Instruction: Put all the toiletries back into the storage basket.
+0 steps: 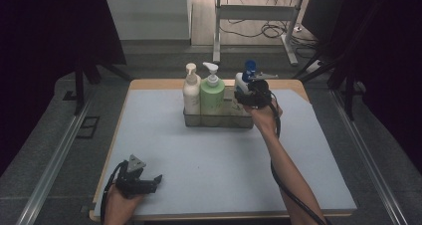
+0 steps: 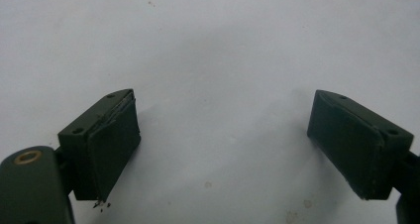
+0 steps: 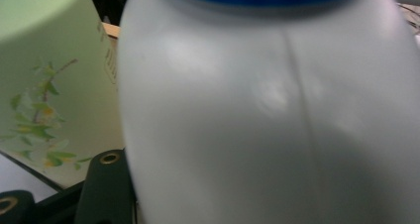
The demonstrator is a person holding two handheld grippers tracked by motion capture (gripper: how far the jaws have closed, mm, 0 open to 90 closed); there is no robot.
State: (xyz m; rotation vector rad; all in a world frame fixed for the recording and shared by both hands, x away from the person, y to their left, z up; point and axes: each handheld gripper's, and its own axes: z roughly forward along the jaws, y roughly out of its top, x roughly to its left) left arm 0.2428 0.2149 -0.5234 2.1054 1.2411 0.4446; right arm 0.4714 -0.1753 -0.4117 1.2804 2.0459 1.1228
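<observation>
A white bottle with a blue cap point(image 1: 242, 81) stands at the right end of a dark clear caddy point(image 1: 219, 121) at the back of the table. My right gripper point(image 1: 247, 96) is at this bottle's body, shut on it. In the right gripper view the white bottle point(image 3: 267, 110) is very close, and one black finger point(image 3: 106, 194) lies against its left side. A green pump bottle point(image 1: 212, 95) and a cream pump bottle point(image 1: 191, 93) stand to its left in the caddy. My left gripper point(image 1: 158, 179) rests near the table's front left corner, open, with nothing between its fingers point(image 2: 109, 149).
A pale blue mat point(image 1: 209, 160) covers the table between the caddy and the front edge. The green bottle point(image 3: 54, 75) carries a flower print and nearly touches the white one. Table legs and cables point(image 1: 268, 31) lie on the floor beyond the far edge.
</observation>
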